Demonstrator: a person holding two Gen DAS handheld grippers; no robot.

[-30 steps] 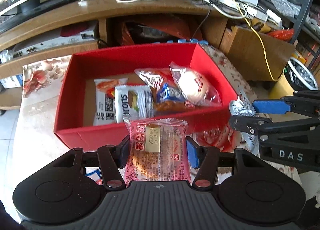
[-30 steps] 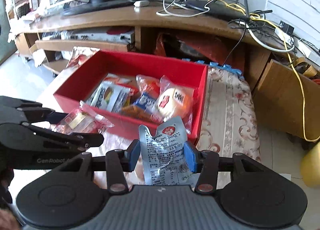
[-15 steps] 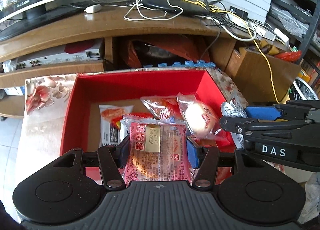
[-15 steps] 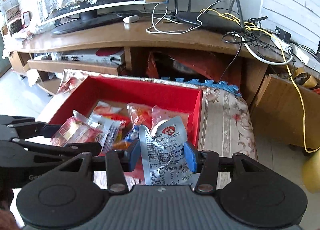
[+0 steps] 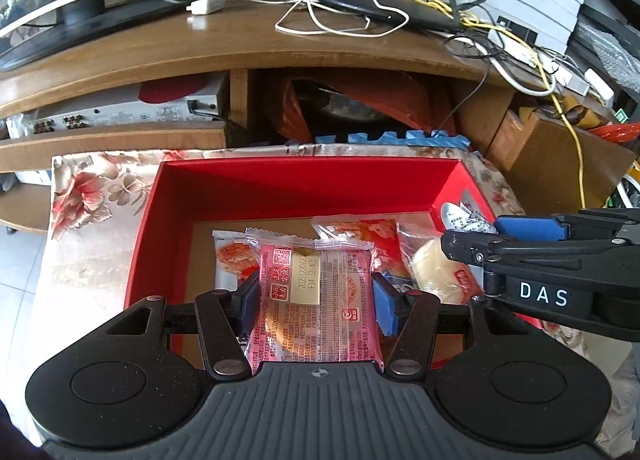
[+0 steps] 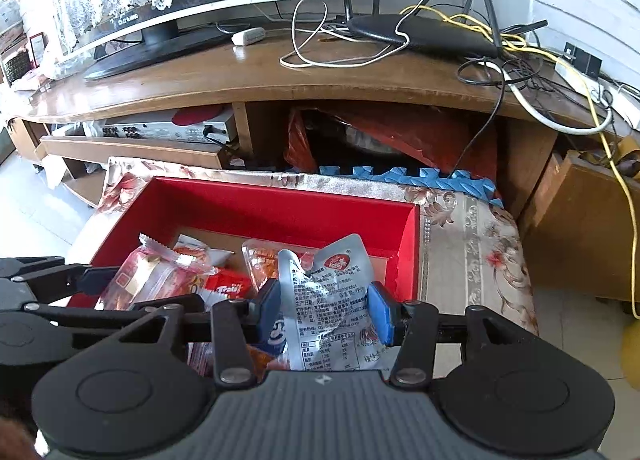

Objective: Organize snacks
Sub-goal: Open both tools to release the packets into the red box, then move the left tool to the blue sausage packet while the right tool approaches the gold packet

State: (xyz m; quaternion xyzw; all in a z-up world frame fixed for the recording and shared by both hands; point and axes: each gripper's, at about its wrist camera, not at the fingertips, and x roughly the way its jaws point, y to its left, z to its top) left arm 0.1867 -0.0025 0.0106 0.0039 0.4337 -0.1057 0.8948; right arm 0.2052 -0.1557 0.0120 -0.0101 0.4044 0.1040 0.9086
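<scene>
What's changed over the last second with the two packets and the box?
Both grippers carried their loads forward from in front of the red box to above its inside. The left gripper still clamps the pink snack packet; the right gripper still clamps the silver pouch. Nothing released; the snacks in the box lie as before.

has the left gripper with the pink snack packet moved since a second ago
Yes. The left gripper carried the pink plastic snack packet forward: from outside the red cardboard box's near wall to over its inside.

"DAS" on the right claw (image 5: 472,238); seemingly "Troll" on a red packet (image 6: 228,288).
</scene>
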